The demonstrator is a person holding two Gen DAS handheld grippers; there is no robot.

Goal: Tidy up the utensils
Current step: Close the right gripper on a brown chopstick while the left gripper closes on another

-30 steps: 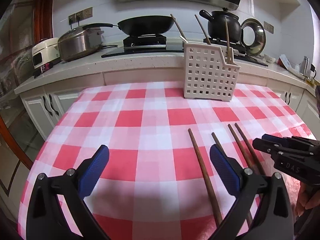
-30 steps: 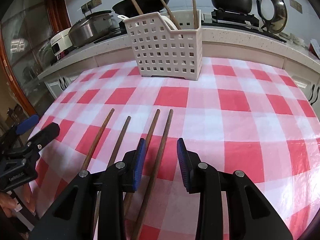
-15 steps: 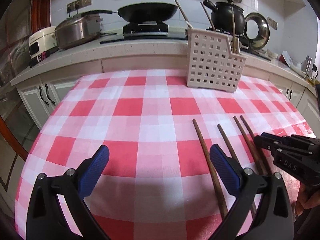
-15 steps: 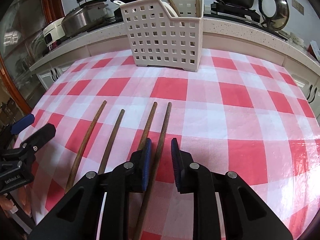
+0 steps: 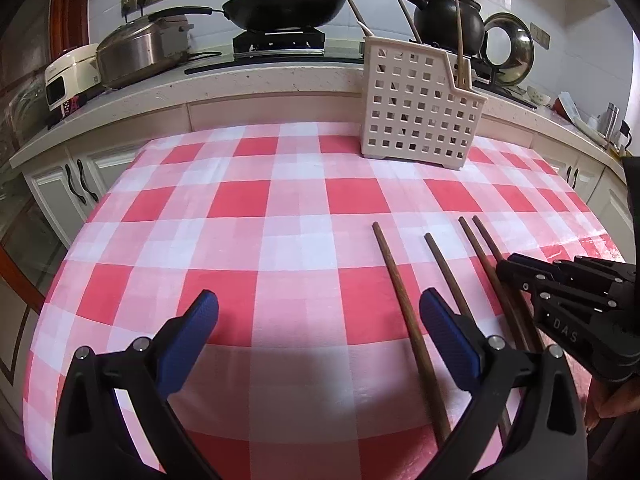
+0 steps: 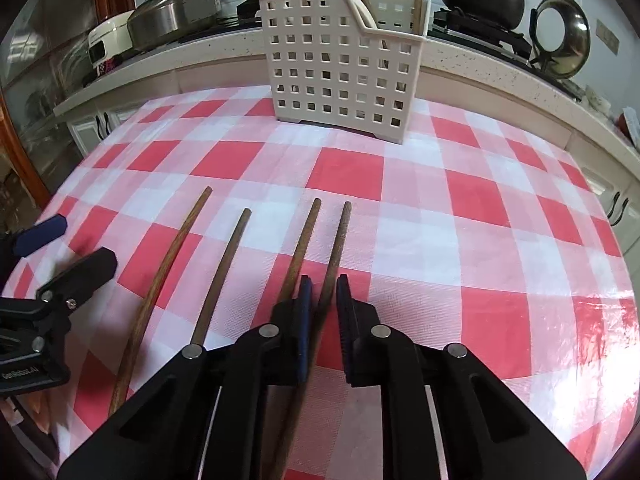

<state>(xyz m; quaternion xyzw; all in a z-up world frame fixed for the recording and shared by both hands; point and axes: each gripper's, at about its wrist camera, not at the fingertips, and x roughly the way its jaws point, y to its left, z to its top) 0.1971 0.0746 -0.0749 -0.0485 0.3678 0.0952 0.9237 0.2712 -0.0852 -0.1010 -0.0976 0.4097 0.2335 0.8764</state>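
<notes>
Several brown wooden chopsticks lie side by side on the red-and-white checked tablecloth (image 6: 460, 200). My right gripper (image 6: 322, 292) has its blue pads closed to a narrow gap around the rightmost chopstick (image 6: 338, 240), which still rests on the cloth; the pads look just shy of touching it. The neighbouring chopstick (image 6: 304, 236) passes just left of the left pad. My left gripper (image 5: 320, 308) is wide open and empty, low over the cloth left of the leftmost chopstick (image 5: 394, 280). A white perforated utensil basket (image 6: 340, 68) at the far edge holds several utensils.
Behind the table runs a kitchen counter (image 5: 240, 80) with a steel pot (image 5: 136, 52), a black wok (image 5: 284, 8), a black kettle (image 5: 448, 16) and a pot lid on a stand (image 5: 508, 48). White cabinets (image 5: 72, 188) stand below.
My right gripper has moved forward and down over the rightmost chopstick and narrowed its jaws around it. The left gripper stays open and has shifted only slightly.
</notes>
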